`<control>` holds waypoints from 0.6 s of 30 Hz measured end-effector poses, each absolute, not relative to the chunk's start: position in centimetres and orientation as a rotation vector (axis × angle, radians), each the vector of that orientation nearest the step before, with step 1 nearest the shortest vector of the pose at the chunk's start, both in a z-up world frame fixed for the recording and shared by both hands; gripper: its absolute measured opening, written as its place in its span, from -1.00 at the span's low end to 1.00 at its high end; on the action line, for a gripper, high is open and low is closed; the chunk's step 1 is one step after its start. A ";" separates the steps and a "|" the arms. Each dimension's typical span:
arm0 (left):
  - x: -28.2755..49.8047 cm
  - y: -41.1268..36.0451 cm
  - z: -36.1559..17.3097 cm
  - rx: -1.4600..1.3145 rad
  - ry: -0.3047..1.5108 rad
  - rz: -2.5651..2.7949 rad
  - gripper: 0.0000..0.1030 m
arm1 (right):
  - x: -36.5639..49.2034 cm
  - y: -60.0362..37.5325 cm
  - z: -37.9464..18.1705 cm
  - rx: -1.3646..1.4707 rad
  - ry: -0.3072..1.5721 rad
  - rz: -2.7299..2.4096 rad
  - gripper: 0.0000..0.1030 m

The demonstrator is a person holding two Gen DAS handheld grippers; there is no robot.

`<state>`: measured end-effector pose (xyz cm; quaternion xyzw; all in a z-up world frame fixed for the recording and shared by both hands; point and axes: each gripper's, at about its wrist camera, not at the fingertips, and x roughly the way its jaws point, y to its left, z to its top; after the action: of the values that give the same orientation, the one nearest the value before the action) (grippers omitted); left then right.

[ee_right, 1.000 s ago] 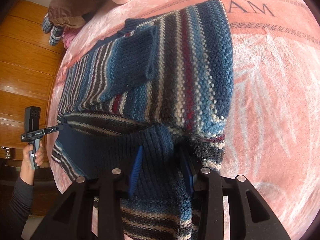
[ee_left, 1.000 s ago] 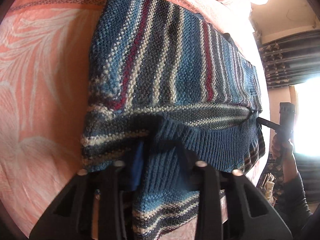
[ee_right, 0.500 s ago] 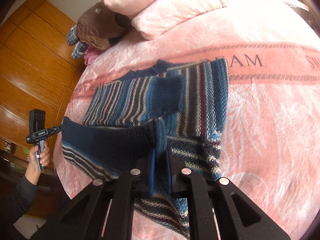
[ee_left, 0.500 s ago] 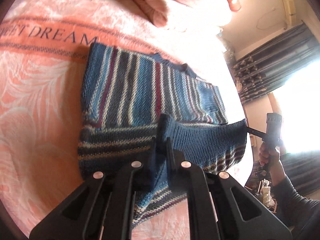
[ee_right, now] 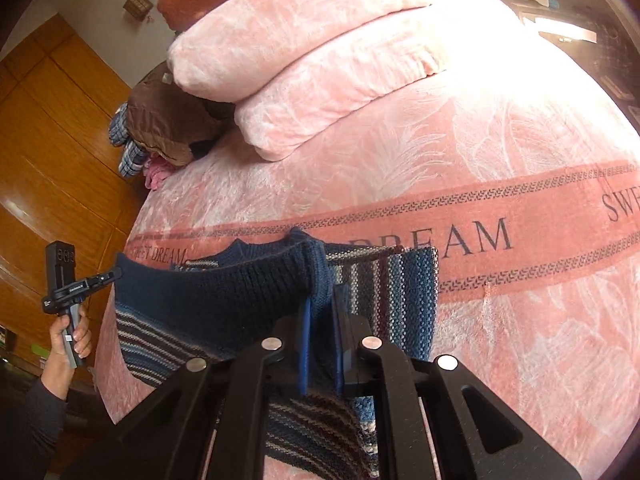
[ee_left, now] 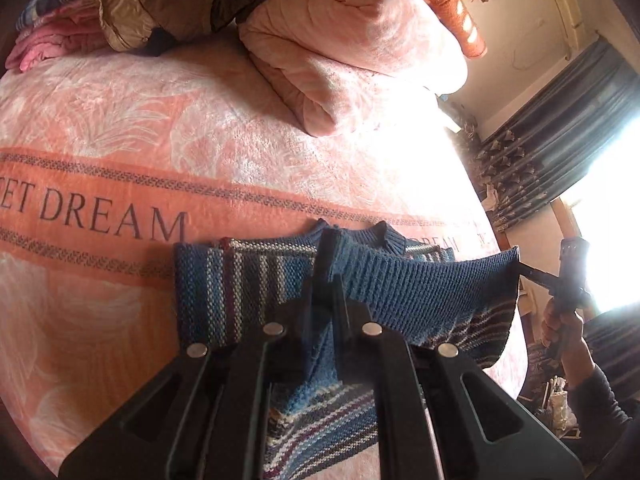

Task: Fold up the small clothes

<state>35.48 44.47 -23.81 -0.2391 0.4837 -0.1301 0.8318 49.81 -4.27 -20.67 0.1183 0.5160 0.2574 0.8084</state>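
Garment: my blue, grey and maroon striped knitted sweater (ee_left: 224, 292) lies on the pink-orange plush bedspread printed "DREAM" (ee_left: 120, 128), near its front edge, its collar at the printed band.
Left gripper (ee_left: 325, 280): clenched on one end of the sweater's plain blue ribbed hem (ee_left: 404, 284), which I hold raised above the striped body.
Right gripper (ee_right: 320, 300): clamped on the other end of that hem, so the band hangs stretched between my two tools.
Why held so: pinching both ends keeps the edge straight and level, so it can land square on the collar end.
Step, as I judge it: bottom-to-top fold, halfway through.
Clutter: the rolled pink blanket (ee_left: 352, 52) and brown jacket (ee_left: 160, 0) sit well apart at the head of the bed.
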 end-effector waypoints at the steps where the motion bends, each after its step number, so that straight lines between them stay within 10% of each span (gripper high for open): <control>1: 36.4 44.6 -24.5 -0.512 1.045 -0.264 -0.88 | 50.7 -4.0 -21.4 0.260 1.122 0.536 -0.84; 18: 42.8 46.5 -27.3 -0.608 1.115 -0.206 -0.88 | 57.5 -1.8 -24.0 0.198 1.190 0.421 -0.84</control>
<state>42.81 46.54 -27.28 -0.2834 0.5197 -0.0958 0.8003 57.49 -1.77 -24.00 0.0923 0.5554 0.1966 0.8027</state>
